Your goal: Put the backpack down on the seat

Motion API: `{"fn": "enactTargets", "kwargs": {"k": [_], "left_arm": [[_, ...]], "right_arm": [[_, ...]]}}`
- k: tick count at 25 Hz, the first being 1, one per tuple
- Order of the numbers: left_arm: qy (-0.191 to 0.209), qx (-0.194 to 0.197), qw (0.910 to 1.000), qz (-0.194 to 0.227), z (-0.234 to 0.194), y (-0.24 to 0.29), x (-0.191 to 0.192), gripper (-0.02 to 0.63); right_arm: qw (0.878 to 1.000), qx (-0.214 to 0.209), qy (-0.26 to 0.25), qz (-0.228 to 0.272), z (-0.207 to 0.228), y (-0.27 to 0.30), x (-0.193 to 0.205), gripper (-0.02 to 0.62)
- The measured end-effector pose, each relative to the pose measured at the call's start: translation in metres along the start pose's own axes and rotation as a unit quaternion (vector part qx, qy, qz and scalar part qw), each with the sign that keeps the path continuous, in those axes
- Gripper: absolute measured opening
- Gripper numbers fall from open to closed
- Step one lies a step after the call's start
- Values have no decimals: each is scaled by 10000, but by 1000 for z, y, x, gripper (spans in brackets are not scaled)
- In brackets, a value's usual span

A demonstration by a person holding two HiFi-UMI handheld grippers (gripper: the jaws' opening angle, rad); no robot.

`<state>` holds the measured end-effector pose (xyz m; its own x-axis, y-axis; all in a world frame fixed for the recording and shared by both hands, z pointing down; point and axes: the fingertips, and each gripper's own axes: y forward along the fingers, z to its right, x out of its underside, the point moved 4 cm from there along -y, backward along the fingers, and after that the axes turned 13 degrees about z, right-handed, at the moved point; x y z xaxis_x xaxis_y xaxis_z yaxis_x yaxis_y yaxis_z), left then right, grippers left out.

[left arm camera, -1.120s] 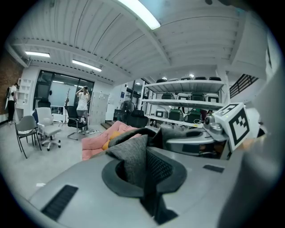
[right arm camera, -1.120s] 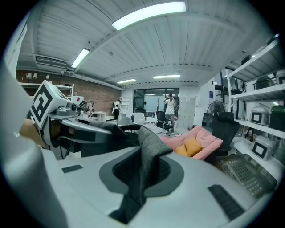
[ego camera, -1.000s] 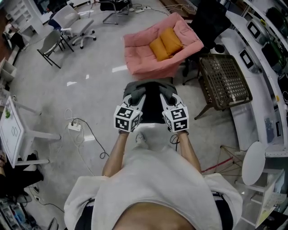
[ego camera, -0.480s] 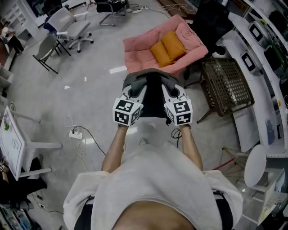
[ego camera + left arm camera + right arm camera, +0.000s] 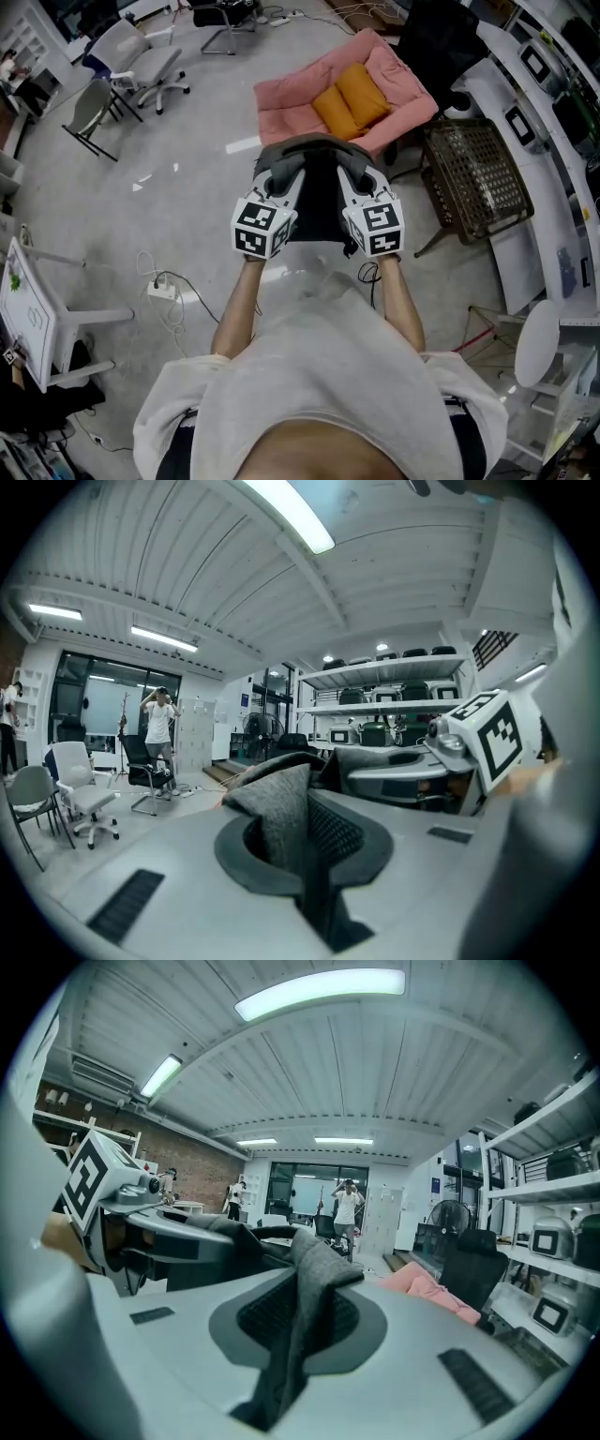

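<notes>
The person wears a pale short-sleeved T-shirt (image 5: 323, 384) and dark trousers (image 5: 176, 457). The left gripper (image 5: 284, 176) and right gripper (image 5: 353, 174) are light grey with darker grey jaws. Each carries a cube (image 5: 262, 228) of black-and-white square markers.

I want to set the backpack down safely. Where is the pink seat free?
The pink seat lies bare left of the orange cushions, toward its left rim. The cushions crowd its middle.
</notes>
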<state>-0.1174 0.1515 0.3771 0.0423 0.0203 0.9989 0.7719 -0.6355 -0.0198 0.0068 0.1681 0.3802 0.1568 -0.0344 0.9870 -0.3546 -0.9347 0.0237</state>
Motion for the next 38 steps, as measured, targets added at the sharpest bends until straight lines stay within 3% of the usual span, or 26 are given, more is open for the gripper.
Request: {"fn": "enactTargets", "kwargs": {"k": [14, 38], "left_arm": [[90, -56, 9999, 85, -58, 66, -3, 29], [202, -475, 9984, 237, -189, 287, -42, 29]], "right_arm": [[9999, -49, -14, 160, 44, 78, 5, 28], [9975, -497, -49, 504, 219, 283, -12, 28]]}}
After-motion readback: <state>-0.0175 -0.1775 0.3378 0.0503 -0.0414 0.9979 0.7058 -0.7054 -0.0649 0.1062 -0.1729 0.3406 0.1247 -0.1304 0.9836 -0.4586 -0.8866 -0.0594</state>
